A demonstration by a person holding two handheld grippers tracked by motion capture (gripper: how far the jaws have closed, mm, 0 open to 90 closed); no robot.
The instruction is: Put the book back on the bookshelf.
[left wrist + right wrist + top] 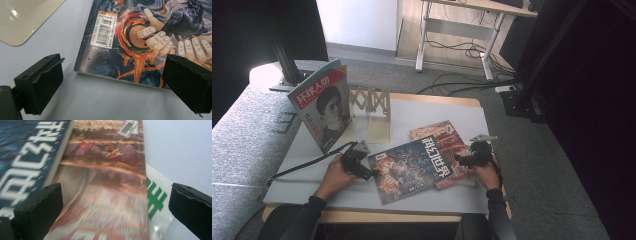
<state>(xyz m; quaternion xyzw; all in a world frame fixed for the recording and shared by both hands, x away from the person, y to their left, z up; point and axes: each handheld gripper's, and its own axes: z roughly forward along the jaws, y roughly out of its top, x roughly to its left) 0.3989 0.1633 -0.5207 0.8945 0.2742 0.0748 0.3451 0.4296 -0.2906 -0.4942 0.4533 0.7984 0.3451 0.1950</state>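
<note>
The dark magazine (412, 167) lies on the table, overlapping the reddish magazine (447, 150). The left gripper (362, 170) sits at its corner, jaws apart and empty. The right gripper (464, 160) hovers over the reddish one, jaws apart too.

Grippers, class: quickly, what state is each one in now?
Left gripper: open, at the dark magazine's corner.
Right gripper: open, over the red magazine.

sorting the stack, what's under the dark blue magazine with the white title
A reddish-brown magazine lies under the dark blue magazine, sticking out at its right. A white sheet with green print peeks from beneath that. The covered parts stay hidden.
</note>
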